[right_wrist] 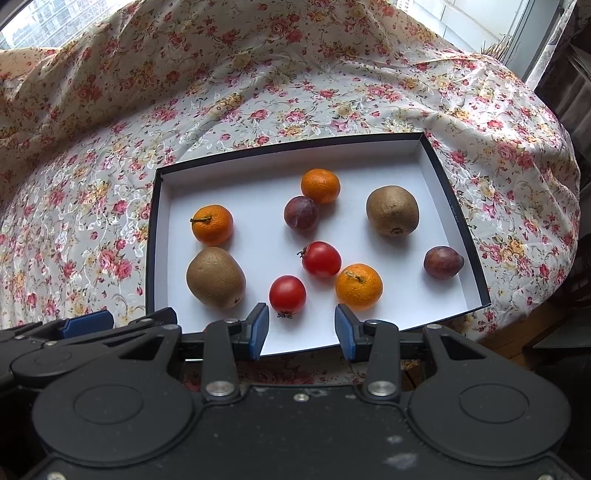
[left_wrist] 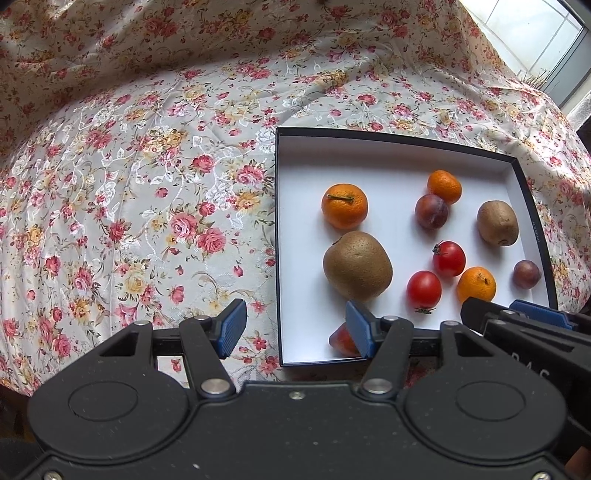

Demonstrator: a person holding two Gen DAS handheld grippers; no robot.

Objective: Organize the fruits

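Note:
A shallow white box with a dark rim (left_wrist: pixel 406 137) (right_wrist: pixel 295 142) lies on a floral cloth and holds several fruits: tangerines (left_wrist: pixel 344 206) (right_wrist: pixel 212 225), kiwis (left_wrist: pixel 357 266) (right_wrist: pixel 392 210), red tomatoes (left_wrist: pixel 424 290) (right_wrist: pixel 287 294) and purple plums (left_wrist: pixel 431 211) (right_wrist: pixel 301 213). A reddish fruit (left_wrist: pixel 341 341) lies at the box's near left corner, partly hidden behind my left gripper's right finger. My left gripper (left_wrist: pixel 295 328) is open and empty over the box's near left edge. My right gripper (right_wrist: pixel 301 330) is open and empty at the box's near edge, in front of a tomato and a tangerine (right_wrist: pixel 359 286).
The floral cloth (left_wrist: pixel 129 203) (right_wrist: pixel 92 221) covers the table and rises in folds at the back. A window (left_wrist: pixel 535 33) is at the far right. The right gripper shows in the left wrist view (left_wrist: pixel 517 317); the left gripper shows in the right wrist view (right_wrist: pixel 88 325).

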